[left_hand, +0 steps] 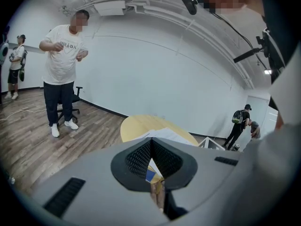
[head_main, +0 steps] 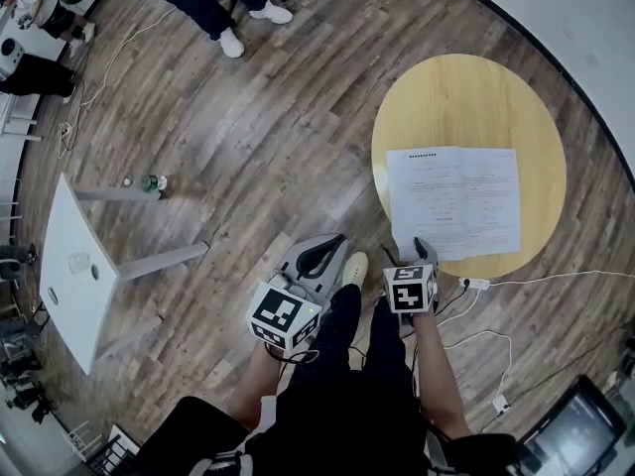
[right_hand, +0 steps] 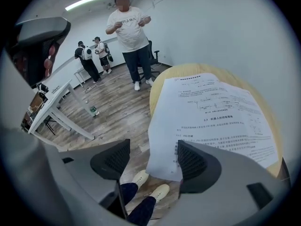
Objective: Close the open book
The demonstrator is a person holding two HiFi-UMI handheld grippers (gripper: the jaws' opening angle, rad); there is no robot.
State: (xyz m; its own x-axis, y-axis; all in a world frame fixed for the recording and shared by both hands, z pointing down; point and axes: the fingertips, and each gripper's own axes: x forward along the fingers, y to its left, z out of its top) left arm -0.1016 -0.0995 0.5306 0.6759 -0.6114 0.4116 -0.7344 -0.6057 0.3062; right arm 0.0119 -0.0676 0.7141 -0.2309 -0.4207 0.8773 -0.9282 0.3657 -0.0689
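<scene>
An open book [head_main: 453,201] lies flat, white printed pages up, on the round yellow table [head_main: 466,97]. My right gripper [head_main: 407,256] hangs at the table's near edge by the book's near left corner. In the right gripper view it [right_hand: 153,147] is open, jaws wide apart; the book [right_hand: 211,112] fills the right side and its corner lies beyond the right jaw. My left gripper [head_main: 332,244] is over the floor, left of the table. In the left gripper view it [left_hand: 151,142] is shut with its pads meeting, and the book [left_hand: 160,134] and table [left_hand: 136,126] lie ahead.
A white table [head_main: 74,266] stands at the left, with a green bottle [head_main: 151,181] on the wood floor beside it. A power strip [head_main: 476,284] and cables lie near the round table. A person [head_main: 228,8] stands at the far side. My own shoe [head_main: 354,266] is below the grippers.
</scene>
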